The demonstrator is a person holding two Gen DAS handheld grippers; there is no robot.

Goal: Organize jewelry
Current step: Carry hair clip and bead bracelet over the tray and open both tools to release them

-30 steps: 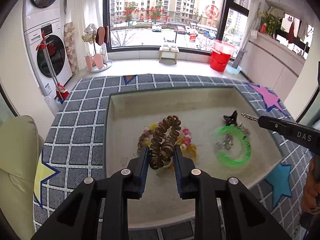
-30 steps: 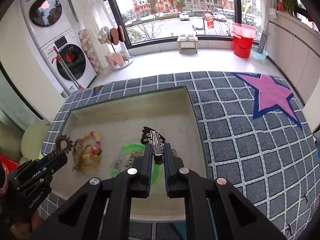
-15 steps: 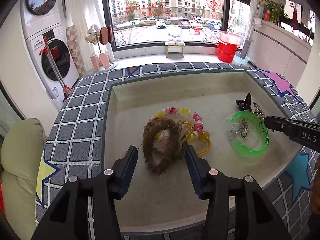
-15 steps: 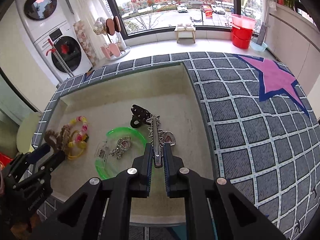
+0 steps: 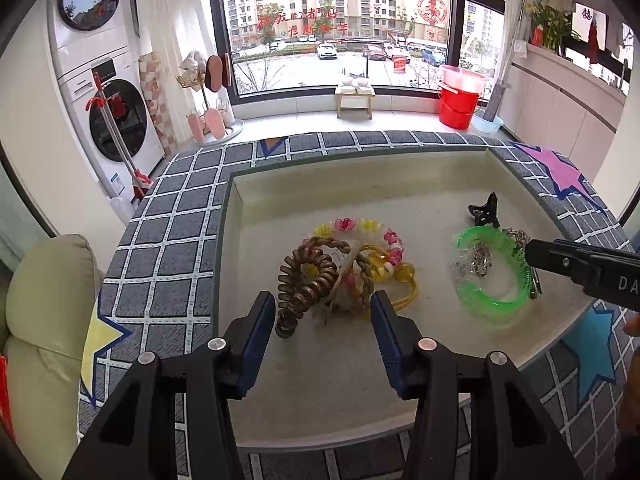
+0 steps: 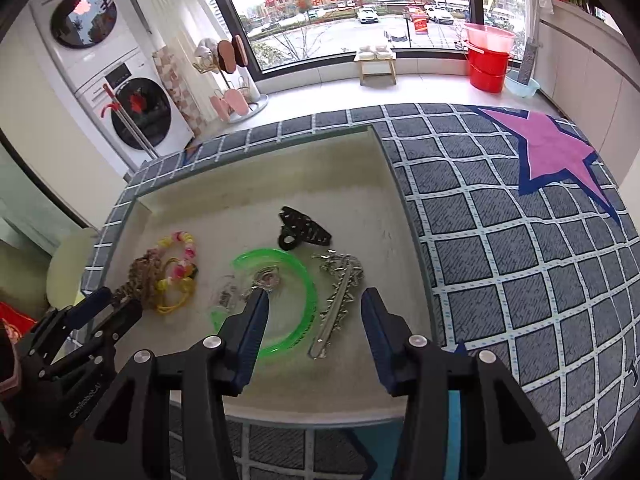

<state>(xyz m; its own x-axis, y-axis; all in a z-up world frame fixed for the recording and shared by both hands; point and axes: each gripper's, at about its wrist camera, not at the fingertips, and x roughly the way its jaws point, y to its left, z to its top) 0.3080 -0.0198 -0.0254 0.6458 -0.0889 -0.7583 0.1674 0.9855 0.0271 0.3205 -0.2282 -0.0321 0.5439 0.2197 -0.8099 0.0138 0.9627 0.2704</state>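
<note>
— Where does the silver spiked metal hair clip lie from the right gripper?

— On the floor of the shallow beige tray, in the gap between the gripper's blue-padded fingers and a little ahead of them. Its long axis runs nearly along the fingers, near end toward the camera, far end tilted right toward a silver chain. The jaws stand wide apart and hold nothing.

— And the left gripper?

— Also spread wide and empty. Just ahead of its tips sits the tangle: a brown coiled spiral hair tie, a pink-and-yellow beaded bracelet and some yellow cord. The clip is well apart from it — the right gripper is plainly the nearer.

— What does one view give that the other lacks?

— The right wrist view shows the clip whole, beside the translucent green plastic bangle, with the black claw hair clip beyond. In the left wrist view the right gripper's black body covers most of the clip; only a sliver shows at the bangle's edge. My judgement: a fresh grasp would need the jaws turned across the long axis.
</note>
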